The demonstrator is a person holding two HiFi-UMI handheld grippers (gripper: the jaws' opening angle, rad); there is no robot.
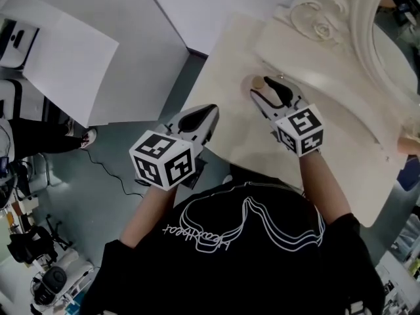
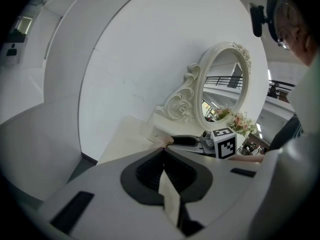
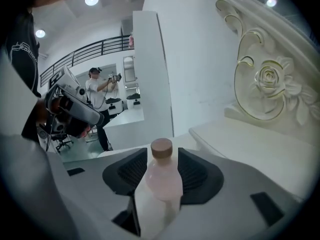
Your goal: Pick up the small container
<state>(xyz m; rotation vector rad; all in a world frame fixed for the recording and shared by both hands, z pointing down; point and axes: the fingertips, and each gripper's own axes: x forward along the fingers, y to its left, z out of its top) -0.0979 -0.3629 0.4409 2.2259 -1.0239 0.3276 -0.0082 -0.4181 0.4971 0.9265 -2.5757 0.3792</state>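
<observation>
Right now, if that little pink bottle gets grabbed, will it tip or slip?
The pink bottle stands upright and narrow, so a bump may tip it. Its rounded, smooth-looking sides might slip in the right gripper, open around it.

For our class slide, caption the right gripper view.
Right tongs open around a small pink bottle, beside an ornate mirror frame.

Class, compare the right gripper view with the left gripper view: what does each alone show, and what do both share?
Only the right: how the open right claw flanks the bottle; a distant person. Only the left: the shut left claw, the mirror glass, the right marker cube. Both: the carved rose frame.
</observation>
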